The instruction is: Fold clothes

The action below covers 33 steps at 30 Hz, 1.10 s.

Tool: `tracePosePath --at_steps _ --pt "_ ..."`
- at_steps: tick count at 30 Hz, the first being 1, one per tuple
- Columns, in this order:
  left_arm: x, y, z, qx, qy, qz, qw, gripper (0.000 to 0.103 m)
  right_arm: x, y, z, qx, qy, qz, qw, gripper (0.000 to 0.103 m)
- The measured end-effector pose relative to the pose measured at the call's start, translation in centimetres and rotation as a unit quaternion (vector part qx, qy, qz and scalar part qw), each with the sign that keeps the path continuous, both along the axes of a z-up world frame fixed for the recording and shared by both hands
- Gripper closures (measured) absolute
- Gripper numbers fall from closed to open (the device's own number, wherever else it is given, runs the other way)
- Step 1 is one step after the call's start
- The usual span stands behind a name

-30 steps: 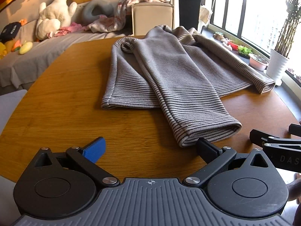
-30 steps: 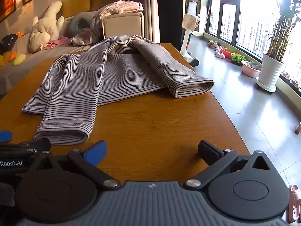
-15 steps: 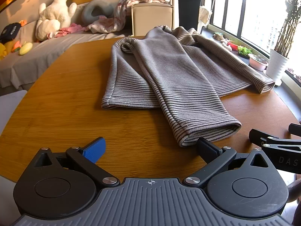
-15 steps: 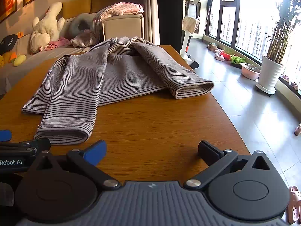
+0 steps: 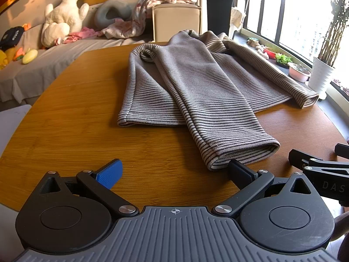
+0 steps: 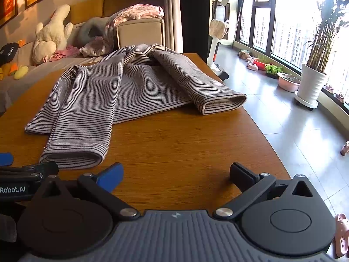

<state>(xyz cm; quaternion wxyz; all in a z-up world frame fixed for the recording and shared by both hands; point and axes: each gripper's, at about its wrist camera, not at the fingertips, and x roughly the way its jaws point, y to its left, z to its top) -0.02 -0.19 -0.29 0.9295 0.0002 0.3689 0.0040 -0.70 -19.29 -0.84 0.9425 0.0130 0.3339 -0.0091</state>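
A grey striped sweater (image 5: 196, 87) lies flat on the round wooden table (image 5: 76, 120), both sleeves pointing toward me. It also shows in the right wrist view (image 6: 113, 91). My left gripper (image 5: 174, 172) is open and empty above the table's near edge, its right finger close to the near sleeve cuff (image 5: 242, 152). My right gripper (image 6: 176, 172) is open and empty, to the right of that same cuff (image 6: 74, 155). The other sleeve's cuff (image 6: 222, 102) lies further right, near the table edge.
A sofa (image 5: 43, 65) with a plush toy (image 5: 63, 17) and loose clothes stands behind the table. A beige box (image 5: 176, 21) stands behind the sweater. To the right are tiled floor (image 6: 294, 126), a white plant pot (image 6: 312, 85) and windows.
Both views have shifted very slightly. The sweater and both open grippers stay where they were.
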Motion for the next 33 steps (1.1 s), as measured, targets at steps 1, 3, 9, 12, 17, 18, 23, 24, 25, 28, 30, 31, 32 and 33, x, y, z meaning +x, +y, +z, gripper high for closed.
tracePosePath --at_steps 1,3,9,12,17,18,23,24,25,28,30,31,32,33 --pt "0.0 0.0 0.0 0.0 0.0 0.0 1.0 0.0 0.2 0.0 -0.1 0.0 0.0 0.0 1.0 0.0" --pt "0.0 0.0 0.0 0.0 0.0 0.0 1.0 0.0 0.6 0.0 -0.3 -0.001 -0.001 0.0 1.0 0.0" --pt "0.0 0.0 0.0 0.0 0.0 0.0 1.0 0.0 -0.1 0.1 0.0 -0.003 -0.007 -0.001 1.0 0.0" --pt "0.0 0.0 0.1 0.0 -0.001 0.0 1.0 0.0 -0.2 0.1 0.1 -0.004 -0.007 0.0 1.0 0.0" --pt "0.1 0.0 0.1 0.001 -0.001 -0.001 1.0 0.0 -0.3 0.3 0.1 -0.002 -0.009 -0.001 1.0 0.0" --pt "0.1 0.0 0.0 0.001 -0.001 -0.001 1.0 0.0 -0.3 0.2 0.1 -0.002 -0.009 -0.001 1.0 0.0" --pt "0.1 0.0 0.0 0.0 -0.002 0.0 1.0 0.0 -0.2 0.2 0.0 0.0 -0.006 0.001 1.0 0.0" --pt "0.1 0.0 0.0 0.0 -0.003 0.0 1.0 0.0 -0.2 0.2 0.0 -0.001 -0.006 0.001 1.0 0.0" --pt "0.1 0.0 0.0 0.0 -0.003 0.0 1.0 0.0 -0.2 0.2 0.0 -0.001 -0.006 0.001 1.0 0.0" --pt "0.2 0.0 0.0 0.0 -0.003 -0.001 1.0 0.0 -0.1 0.2 0.0 -0.004 -0.004 0.004 1.0 0.0" --pt "0.2 0.0 0.0 0.0 -0.004 -0.001 1.0 0.0 -0.2 0.1 0.0 -0.003 -0.003 0.006 1.0 0.0" --pt "0.2 0.0 0.0 0.0 -0.004 -0.002 1.0 0.0 -0.2 0.1 0.0 -0.003 -0.004 0.006 1.0 0.0" --pt "0.2 0.0 0.0 0.0 -0.004 -0.002 1.0 0.0 -0.2 0.2 0.0 -0.002 -0.004 0.007 1.0 0.0" --pt "0.2 0.0 0.0 0.0 -0.004 -0.002 1.0 0.0 -0.2 0.2 0.0 -0.002 -0.005 0.007 1.0 0.0"
